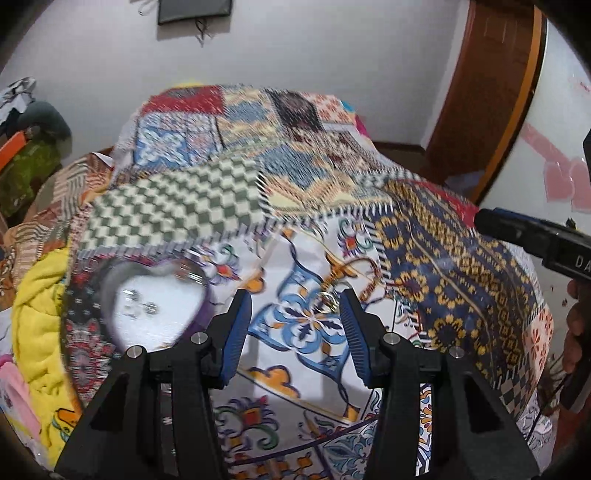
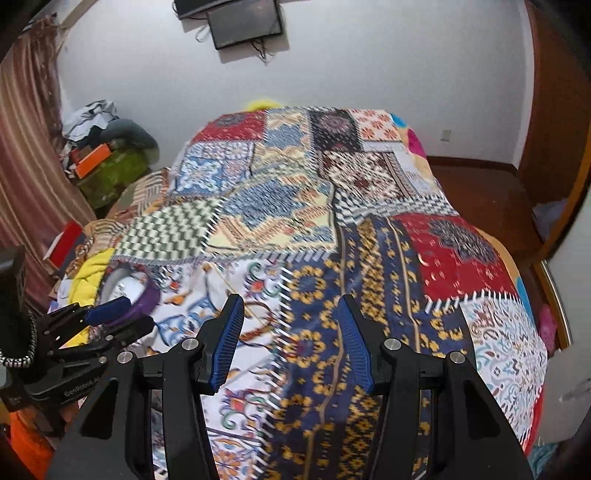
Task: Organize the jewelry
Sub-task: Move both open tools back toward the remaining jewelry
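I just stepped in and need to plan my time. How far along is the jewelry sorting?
Done: a few small shiny pieces lie in the heart-shaped box. In hand: nothing; left gripper and right gripper are open. Left: a gold ring on the patchwork bedspread.

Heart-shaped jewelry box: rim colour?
Purple rim on the heart-shaped jewelry box, white inside; left wrist view shows it best.

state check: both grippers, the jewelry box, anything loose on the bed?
left gripper: open, empty, over the patchwork bedspread.
right gripper: open, empty.
heart-shaped purple jewelry box with white lining: open, lying on the bedspread, a few small silver pieces inside.
thin gold ring-like piece: loose on the bedspread, outside the box, just beyond the left gripper's right fingertip; blurred.
wall-mounted dark screen: off.
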Available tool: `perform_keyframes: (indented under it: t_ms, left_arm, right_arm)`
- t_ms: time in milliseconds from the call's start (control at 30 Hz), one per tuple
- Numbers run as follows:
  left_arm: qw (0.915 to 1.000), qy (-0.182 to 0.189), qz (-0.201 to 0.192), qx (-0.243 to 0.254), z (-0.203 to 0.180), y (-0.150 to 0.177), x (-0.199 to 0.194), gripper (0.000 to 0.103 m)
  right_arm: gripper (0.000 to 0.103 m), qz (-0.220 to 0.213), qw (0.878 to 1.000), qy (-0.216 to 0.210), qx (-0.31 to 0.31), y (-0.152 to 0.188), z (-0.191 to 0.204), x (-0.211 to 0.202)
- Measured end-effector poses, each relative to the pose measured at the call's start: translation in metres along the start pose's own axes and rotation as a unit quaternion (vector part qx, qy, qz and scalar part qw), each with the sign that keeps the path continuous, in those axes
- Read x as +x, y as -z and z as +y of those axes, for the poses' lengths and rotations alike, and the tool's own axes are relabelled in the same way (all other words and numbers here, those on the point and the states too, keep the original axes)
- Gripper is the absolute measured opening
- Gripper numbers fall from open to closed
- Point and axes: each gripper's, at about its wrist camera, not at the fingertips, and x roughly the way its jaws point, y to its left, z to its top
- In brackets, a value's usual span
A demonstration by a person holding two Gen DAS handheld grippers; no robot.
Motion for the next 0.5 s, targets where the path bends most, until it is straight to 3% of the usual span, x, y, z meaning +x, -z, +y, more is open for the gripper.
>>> perform_keyframes:
  t_ms: [233,500]
  left_arm:
    - [0.9990,0.016,0.038,0.019,-0.014,0.008,0.032,0.048]
    - [0.9966,0.037,0.071,0.018,-0.018,0.012,0.061,0.034]
  right_arm:
    - [0.049,0.032,0.999,0.002,0.009,0.015,-0.016,0.015]
    - [0.049,0.053,0.998,-0.015,-0.010,0.022,-0.004,0.031]
